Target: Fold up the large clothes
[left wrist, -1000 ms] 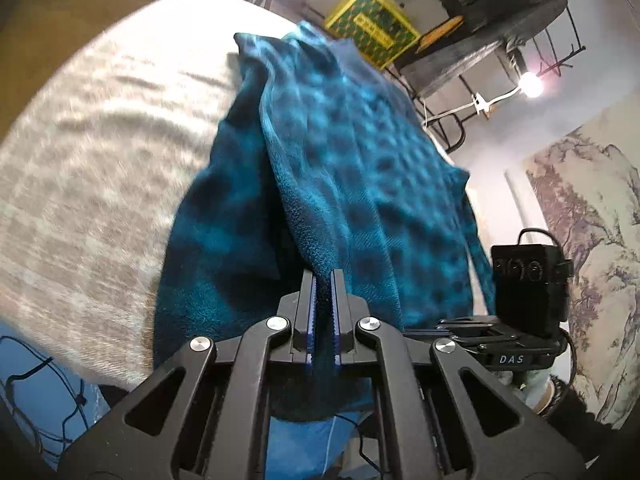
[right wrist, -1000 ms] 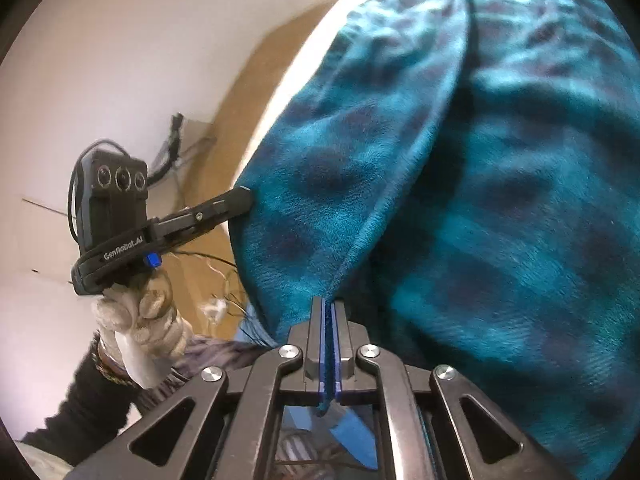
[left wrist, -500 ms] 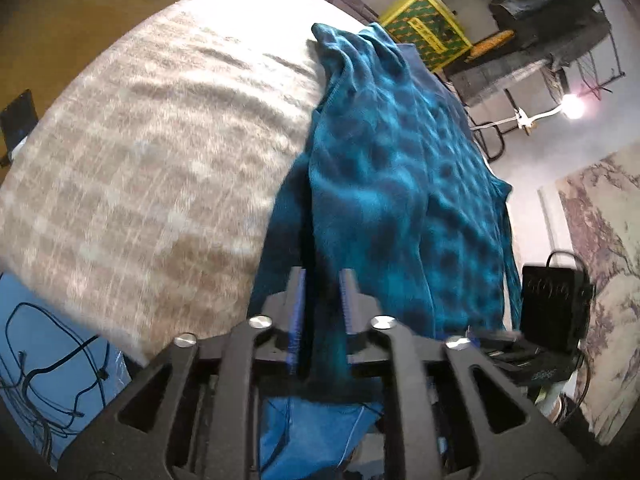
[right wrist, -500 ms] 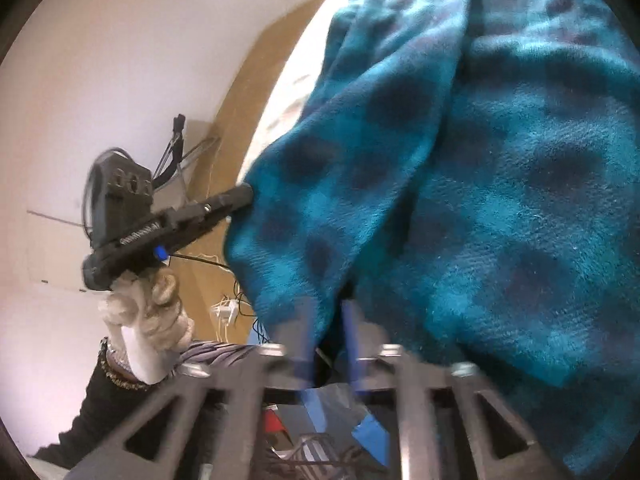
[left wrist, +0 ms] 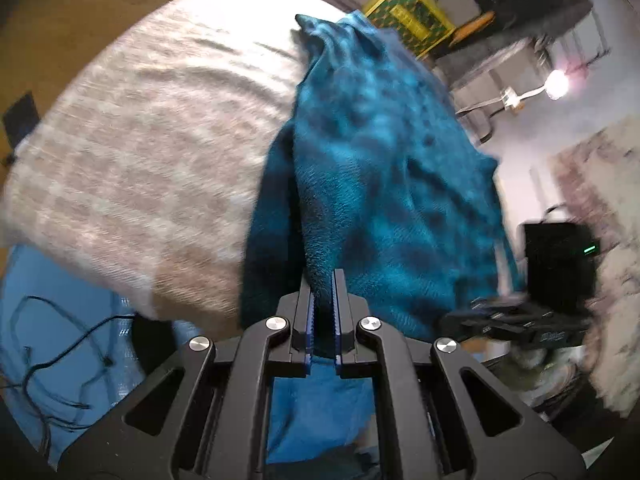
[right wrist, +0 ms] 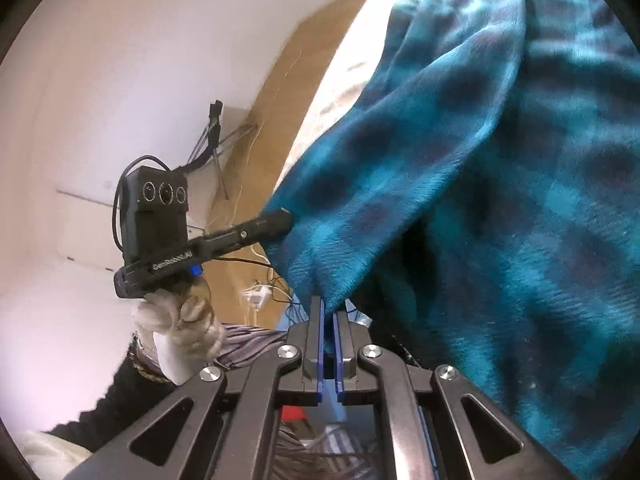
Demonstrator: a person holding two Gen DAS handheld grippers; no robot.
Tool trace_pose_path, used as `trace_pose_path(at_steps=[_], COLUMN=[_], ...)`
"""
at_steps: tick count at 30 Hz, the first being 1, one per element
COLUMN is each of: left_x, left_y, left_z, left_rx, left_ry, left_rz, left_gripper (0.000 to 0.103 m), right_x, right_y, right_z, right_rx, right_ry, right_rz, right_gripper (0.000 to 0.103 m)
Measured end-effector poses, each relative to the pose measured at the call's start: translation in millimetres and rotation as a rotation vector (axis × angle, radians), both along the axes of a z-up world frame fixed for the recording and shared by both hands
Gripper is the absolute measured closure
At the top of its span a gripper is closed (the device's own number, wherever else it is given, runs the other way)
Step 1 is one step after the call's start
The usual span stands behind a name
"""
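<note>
Setting: a bed under a beige checked cover (left wrist: 132, 152) is seen, with a clothes rack, a yellow crate (left wrist: 408, 20) and a lit lamp (left wrist: 558, 83) behind it; cables lie on a blue sheet (left wrist: 60, 320) below the bed edge.
Left gripper (left wrist: 323, 300): the jaws have just been closing and are drawn narrow, with the near hem of the garment pinched between the blue pads (left wrist: 309, 312).
Right gripper (right wrist: 328, 328): the jaws have likewise just been closing; a fold of the same hem is clamped between them. In this view the left gripper is also seen biting the cloth edge just beside it, carried by a gloved hand (right wrist: 176, 320).
Item held: a teal plaid fleece garment (left wrist: 380, 168), large, taken to be a shirt or robe.
Location: the garment is draped on the bed, its near end lifted off the edge by both grippers.
Long axis: it runs away from the grippers toward the far side of the bed, ending in a bunched tip (left wrist: 320, 26). Which end is collar or hem cannot be told.
Handling, judged: soft, limp and light; no shape is kept unsupported, and the pile is thought to give good friction, so slipping is unlikely.
Hold points, judged: the corners of the near edge, kept well apart so the cloth hangs flat.
</note>
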State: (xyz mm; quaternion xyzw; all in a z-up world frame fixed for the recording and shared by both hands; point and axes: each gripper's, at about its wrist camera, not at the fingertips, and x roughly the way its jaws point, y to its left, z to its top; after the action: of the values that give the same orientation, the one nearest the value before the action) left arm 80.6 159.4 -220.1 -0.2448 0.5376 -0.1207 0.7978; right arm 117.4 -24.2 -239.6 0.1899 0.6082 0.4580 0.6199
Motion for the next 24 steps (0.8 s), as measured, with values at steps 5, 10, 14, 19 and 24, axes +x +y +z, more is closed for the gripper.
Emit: trace_pose_path(at_steps=[5,10,14,19,24], left_x=[-5.4,-7.0,3.8,16.5,15.3], left_y=[-3.7,21.5,25.9,14.6,7.8], left_z=[-2.8,5.9,-6.7,-38.9,-41.0], left_rx=[0.079,0.021,-0.013,-0.041,-0.032], left_ry=[-0.013,-0.082,-0.052,0.037,0.016], left_rz=[0.014,0.112,0.139,0.106,0.051], left_gripper=[0.082,0.056,0.045,0.045,0.061], right_x=[-4.1,18.7,67.6,151.8,214.5], right_y=[16.6,-0.9,9.6,44.2,84.7], right_z=[3.4,71.9,112.7,114.9,89.8], right_rx=[-0.186,-0.155,-0.169,-0.271,-0.367], right_ry=[-0.127,-0.29,-0.39,-0.412,-0.367], right_rz=[0.076,0.015,-0.043,-0.134,-0.187], right_gripper=[0.071,0.064,0.061,0.048,0.046])
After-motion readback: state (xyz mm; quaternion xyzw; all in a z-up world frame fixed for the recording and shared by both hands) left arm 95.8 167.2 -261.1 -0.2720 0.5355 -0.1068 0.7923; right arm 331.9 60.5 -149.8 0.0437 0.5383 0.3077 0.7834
